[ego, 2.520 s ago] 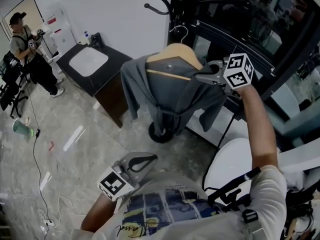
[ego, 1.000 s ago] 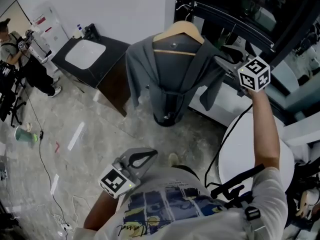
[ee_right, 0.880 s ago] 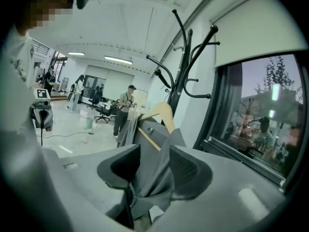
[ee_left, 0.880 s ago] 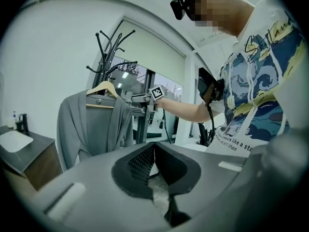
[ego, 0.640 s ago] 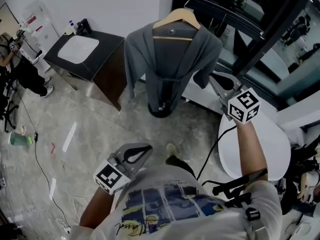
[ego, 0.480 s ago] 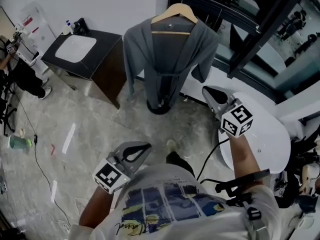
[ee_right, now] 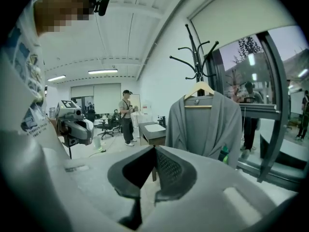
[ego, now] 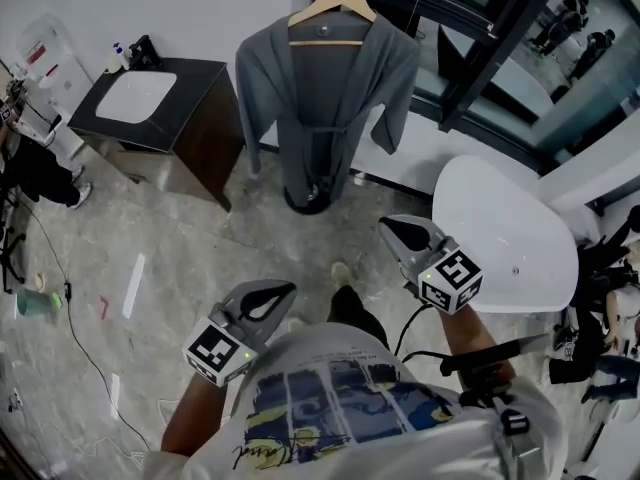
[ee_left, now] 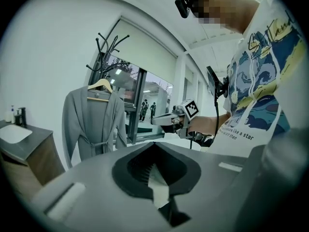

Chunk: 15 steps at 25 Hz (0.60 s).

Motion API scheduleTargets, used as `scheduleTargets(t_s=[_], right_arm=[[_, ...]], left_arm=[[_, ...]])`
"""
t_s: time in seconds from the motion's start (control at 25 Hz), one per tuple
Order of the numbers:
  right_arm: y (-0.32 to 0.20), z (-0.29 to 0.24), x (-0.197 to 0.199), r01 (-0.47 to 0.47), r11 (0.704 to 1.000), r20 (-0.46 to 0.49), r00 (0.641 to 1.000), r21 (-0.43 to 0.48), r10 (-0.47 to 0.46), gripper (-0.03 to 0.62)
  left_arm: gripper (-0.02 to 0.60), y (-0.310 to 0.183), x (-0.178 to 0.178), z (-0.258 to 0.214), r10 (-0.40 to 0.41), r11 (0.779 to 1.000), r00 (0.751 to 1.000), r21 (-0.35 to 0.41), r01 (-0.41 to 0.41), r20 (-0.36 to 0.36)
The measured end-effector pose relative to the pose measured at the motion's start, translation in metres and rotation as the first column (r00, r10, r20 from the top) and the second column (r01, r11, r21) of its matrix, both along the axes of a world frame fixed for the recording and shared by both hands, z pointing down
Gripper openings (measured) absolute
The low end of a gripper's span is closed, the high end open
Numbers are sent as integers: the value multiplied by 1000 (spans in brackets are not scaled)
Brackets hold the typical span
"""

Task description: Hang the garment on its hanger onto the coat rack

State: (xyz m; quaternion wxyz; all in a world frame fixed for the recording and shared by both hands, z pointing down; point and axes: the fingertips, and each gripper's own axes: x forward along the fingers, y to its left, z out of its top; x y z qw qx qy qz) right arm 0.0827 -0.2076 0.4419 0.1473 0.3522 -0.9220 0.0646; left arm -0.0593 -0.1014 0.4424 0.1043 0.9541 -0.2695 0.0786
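Left claw (ego: 276, 295) and right claw (ego: 394, 230) closed, low beside torso (ego: 330, 408)

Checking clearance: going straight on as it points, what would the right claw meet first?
Nothing close; the right claw aims at the hanging grey robe, or perhaps the sink cabinet beside it; depth is unclear.

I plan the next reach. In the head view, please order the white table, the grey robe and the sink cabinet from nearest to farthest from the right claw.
1. White table, just right of the right claw.
2. Grey robe, ahead, hanging on its hanger.
3. Sink cabinet, far to the left.
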Motion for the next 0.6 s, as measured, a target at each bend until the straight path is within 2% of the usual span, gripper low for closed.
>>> scheduleTargets(t_s=[0.16,0.32,0.6], right_arm=[[24,6,-15,28,1000,-41,999,1,-28,3],[42,6,-29,62,998,-22,998,-16,-63,3],[55,2,-50,127,992,-35,991,-2,-127,3]], left_arm=[[3,8,-2,5,6,1000,1000,-18,-6,-3],[3,13,-2,1,6,1000,1000,5,-6,0],[3,19,-8,2,-21,1000,1000,-11,21,-13]])
